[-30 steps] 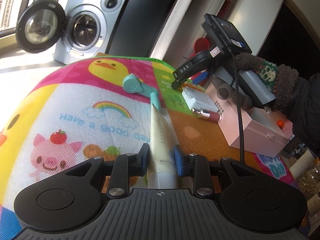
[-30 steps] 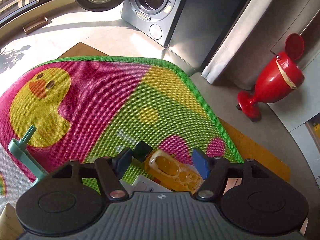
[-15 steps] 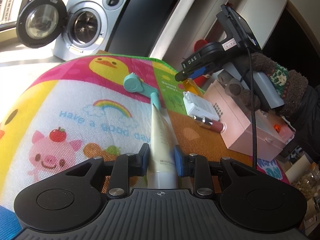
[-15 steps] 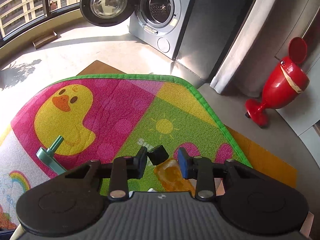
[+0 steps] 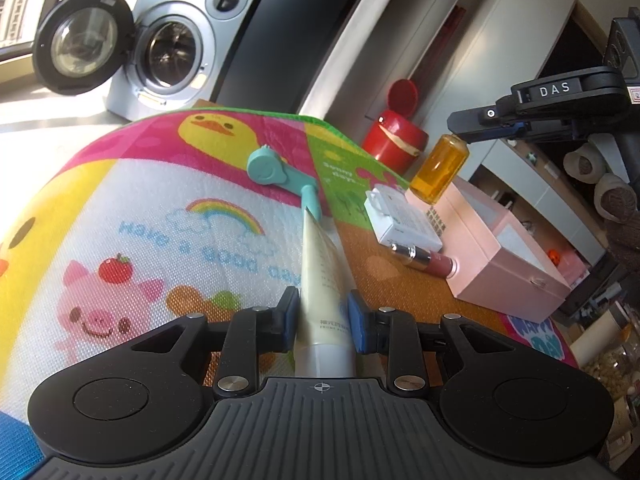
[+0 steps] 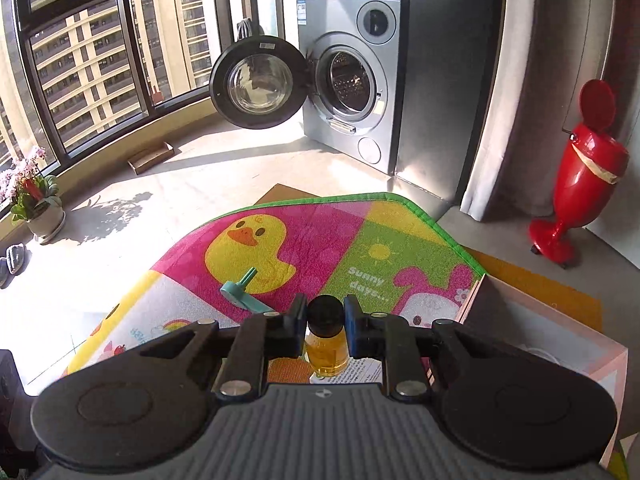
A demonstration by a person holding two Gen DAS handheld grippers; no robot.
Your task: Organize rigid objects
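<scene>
My left gripper (image 5: pixel 323 316) is shut on a cream tube (image 5: pixel 324 272) that lies on the colourful mat (image 5: pixel 160 208) and points away from me. My right gripper (image 6: pixel 325 327) is shut on the black cap of a small amber bottle (image 6: pixel 325 354). In the left wrist view that amber bottle (image 5: pixel 439 170) hangs in the air from the right gripper (image 5: pixel 466 134), above the near end of the pink box (image 5: pixel 504 256). A teal holder (image 5: pixel 276 172), a white packet (image 5: pixel 400 218) and a lipstick (image 5: pixel 424 260) lie on the mat.
The pink box (image 6: pixel 552 332) stands open at the right edge of the mat. A red bin (image 6: pixel 576 184) stands on the floor beyond it. A washing machine (image 6: pixel 352 92) with its door open is at the back. A potted plant (image 6: pixel 36 204) sits by the window.
The right gripper shut on the amber bottle's cap and lifted it off the mat, up and to the right toward the pink box. The left gripper and its tube stayed put.
</scene>
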